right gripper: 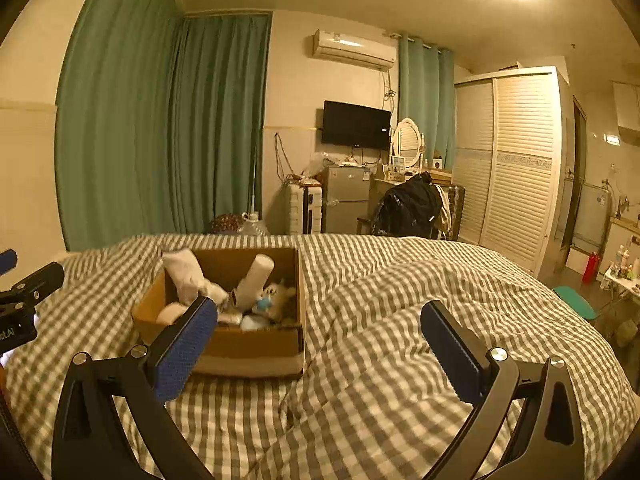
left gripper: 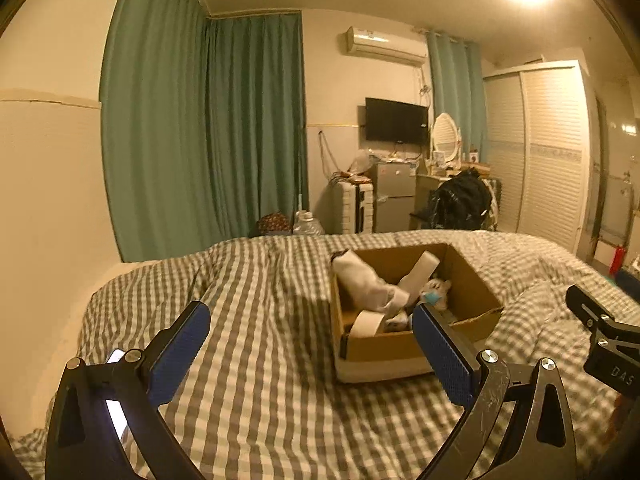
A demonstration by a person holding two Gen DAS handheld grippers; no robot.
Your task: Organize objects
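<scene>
An open cardboard box (left gripper: 476, 280) sits on the checked bed cover (left gripper: 264, 312). It holds white socks or cloths (left gripper: 360, 276), a white roll (left gripper: 420, 270) and a small plush toy (left gripper: 438, 290). The box also shows in the right wrist view (right gripper: 248, 346), with the socks (right gripper: 184, 274) and the toy (right gripper: 276, 294) inside. My left gripper (left gripper: 310, 314) is open and empty, just left of and in front of the box. My right gripper (right gripper: 320, 314) is open and empty, to the right of the box above the bed.
A phone (left gripper: 116, 412) lies on the bed under the left gripper's left arm. Beyond the bed stand green curtains (left gripper: 200, 128), a small fridge (left gripper: 392, 196), a chair with a black bag (left gripper: 464, 200) and a white wardrobe (left gripper: 540, 152).
</scene>
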